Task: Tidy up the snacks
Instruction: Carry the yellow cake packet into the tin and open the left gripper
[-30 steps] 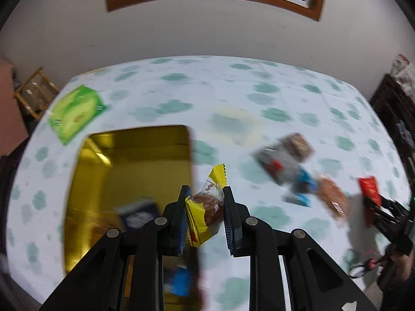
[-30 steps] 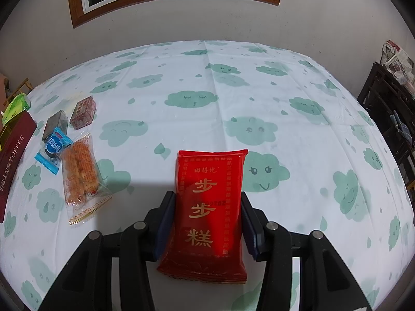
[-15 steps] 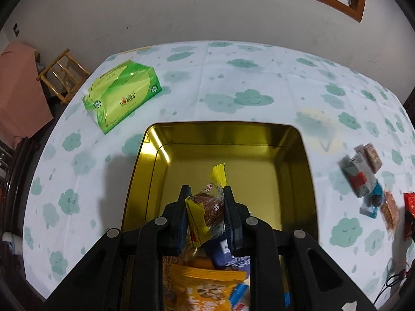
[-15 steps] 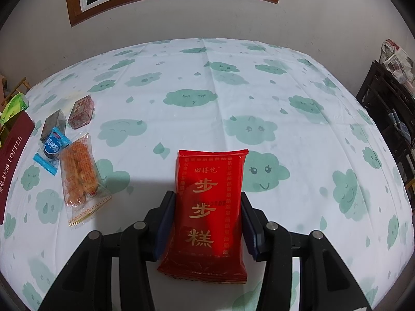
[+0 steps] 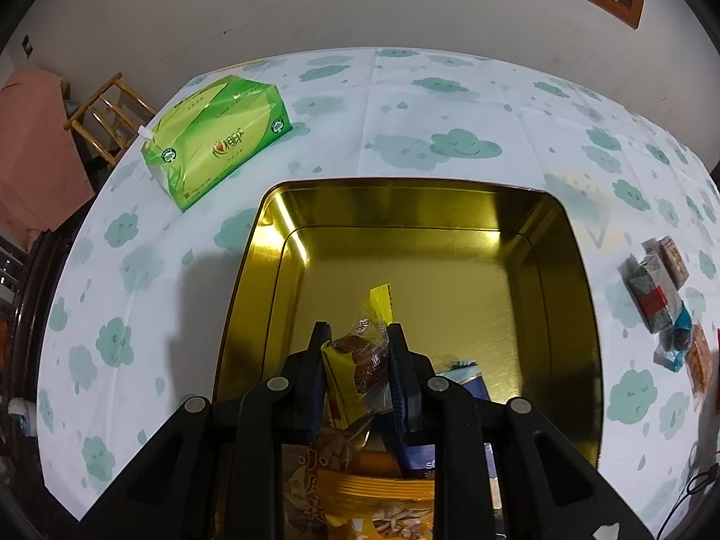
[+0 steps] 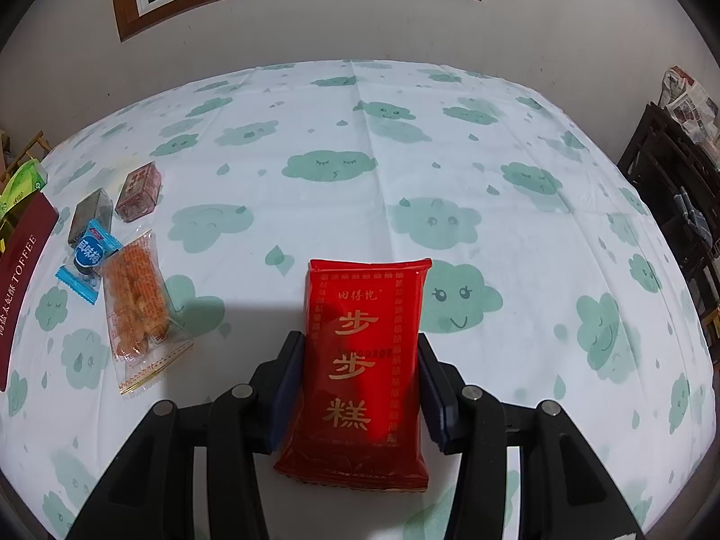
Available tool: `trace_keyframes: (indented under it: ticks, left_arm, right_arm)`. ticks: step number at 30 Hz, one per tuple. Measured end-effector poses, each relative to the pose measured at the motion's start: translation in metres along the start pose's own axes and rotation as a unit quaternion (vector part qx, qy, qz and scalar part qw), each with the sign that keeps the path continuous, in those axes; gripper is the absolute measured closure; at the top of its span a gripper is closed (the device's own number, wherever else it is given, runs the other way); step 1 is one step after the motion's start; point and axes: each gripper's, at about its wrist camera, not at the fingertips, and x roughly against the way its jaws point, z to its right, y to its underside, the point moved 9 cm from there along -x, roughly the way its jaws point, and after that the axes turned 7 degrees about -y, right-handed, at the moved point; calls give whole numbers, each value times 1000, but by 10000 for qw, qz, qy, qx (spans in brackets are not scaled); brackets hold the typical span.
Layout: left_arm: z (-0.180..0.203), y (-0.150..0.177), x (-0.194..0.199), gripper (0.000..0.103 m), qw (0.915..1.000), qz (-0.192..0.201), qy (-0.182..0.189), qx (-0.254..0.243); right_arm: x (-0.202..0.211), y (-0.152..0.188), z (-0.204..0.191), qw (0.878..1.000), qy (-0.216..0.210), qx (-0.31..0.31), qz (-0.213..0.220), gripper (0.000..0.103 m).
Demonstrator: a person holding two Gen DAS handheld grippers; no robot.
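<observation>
Dropping a snack into the tin

The left claw (image 5: 355, 369) is pinching a small yellow cake packet (image 5: 356, 371) and hanging over the near end of the open gold tin (image 5: 580, 315), above the snack bags (image 5: 355, 490) already lying there. To do this well, it should be lowering over a bare patch of the floor and letting go only once clear of the wall. The right claw (image 6: 357, 378) is gripping a red cake packet (image 6: 364, 360) above the desk (image 6: 517, 171), with loose snacks (image 6: 135, 288) waiting to its left.
</observation>
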Motion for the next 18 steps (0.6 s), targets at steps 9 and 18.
trace_keyframes:
  ticks: [9, 18]
  left_arm:
    - [-5, 4, -5, 73, 9999, -56, -142, -60]
    - [-2, 8, 3, 69, 9999, -2, -106, -123]
  right_arm:
    - [-1, 0, -1, 10000, -5, 11, -97, 54]
    - [-2, -2, -1, 9997, -9, 35, -222, 54]
